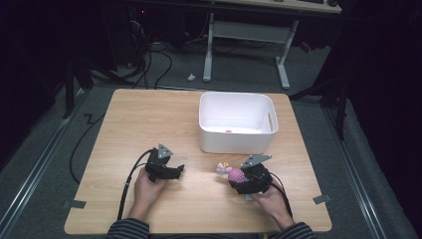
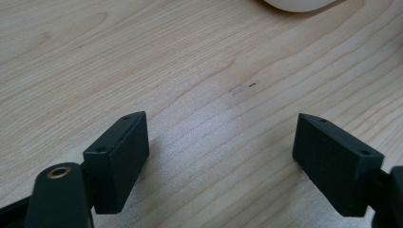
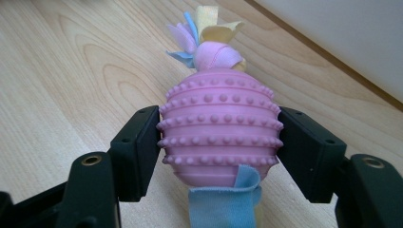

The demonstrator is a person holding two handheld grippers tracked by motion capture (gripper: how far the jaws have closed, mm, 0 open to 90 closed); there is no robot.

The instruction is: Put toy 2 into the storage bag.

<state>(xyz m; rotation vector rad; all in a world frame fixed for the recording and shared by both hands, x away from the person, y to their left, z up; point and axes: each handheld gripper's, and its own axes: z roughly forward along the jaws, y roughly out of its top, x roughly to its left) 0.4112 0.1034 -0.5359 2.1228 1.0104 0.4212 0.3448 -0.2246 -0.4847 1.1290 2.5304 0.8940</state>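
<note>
A pink rubber ball toy [image 3: 219, 133] with rows of studs and pastel cloth strips at both ends lies near the table's front right [image 1: 234, 174]. My right gripper [image 3: 218, 152] is shut on it, one black pad against each side of the ball [image 1: 238, 177]. The toy's cloth tuft [image 1: 222, 168] points left, toward the table's middle. My left gripper [image 1: 178, 171] rests low over the wood at the front left. Its jaws [image 2: 221, 152] stand wide open with bare wood between them.
A white plastic bin [image 1: 238, 142] stands on the wooden table [image 1: 149, 124] behind the right gripper, with a small pink thing [image 1: 228, 131] on its floor. The bin's wall [image 3: 351, 38] is close ahead of the toy. Cables trail off the front edge.
</note>
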